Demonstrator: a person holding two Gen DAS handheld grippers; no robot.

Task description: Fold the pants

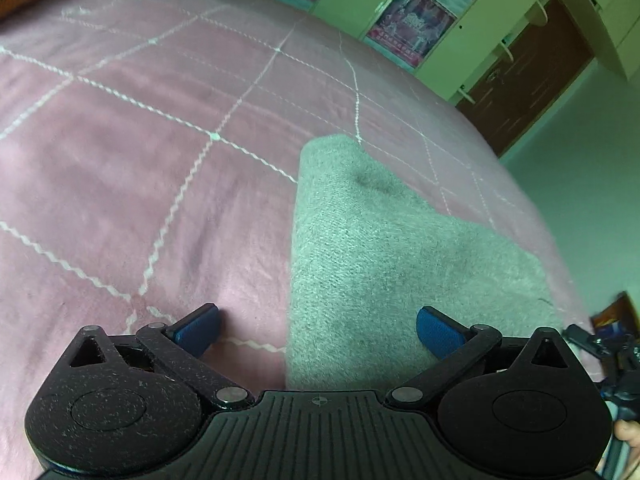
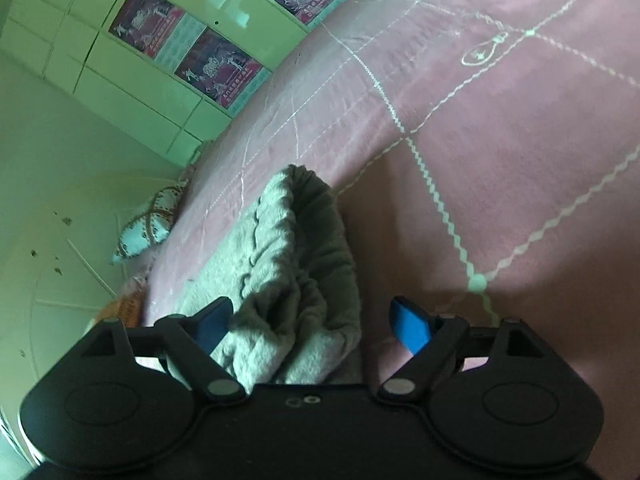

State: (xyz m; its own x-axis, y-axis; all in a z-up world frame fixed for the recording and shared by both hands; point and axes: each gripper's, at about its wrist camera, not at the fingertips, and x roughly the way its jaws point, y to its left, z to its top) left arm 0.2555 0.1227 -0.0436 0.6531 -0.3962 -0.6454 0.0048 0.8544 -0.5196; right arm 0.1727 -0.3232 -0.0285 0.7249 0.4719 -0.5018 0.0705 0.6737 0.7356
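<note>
Grey fleecy pants [image 1: 384, 252] lie folded flat on the pink bed cover [image 1: 132, 152]. My left gripper [image 1: 318, 330] is open above the pants' near left edge, its blue pads [image 1: 434, 334] spread wide and empty. In the right wrist view the gathered elastic waistband of the pants [image 2: 296, 280] bunches up between the fingers. My right gripper [image 2: 312, 330] is open around that bunched end, with its blue pads [image 2: 410, 330] not pressing on the cloth.
The bed cover [image 2: 500, 160] has a white zigzag grid. Green cupboards with posters [image 1: 408, 28] and a brown door [image 1: 528, 72] stand behind the bed. A patterned cushion [image 2: 148, 224] lies by the bed's edge. The other gripper [image 1: 608, 356] shows at the right.
</note>
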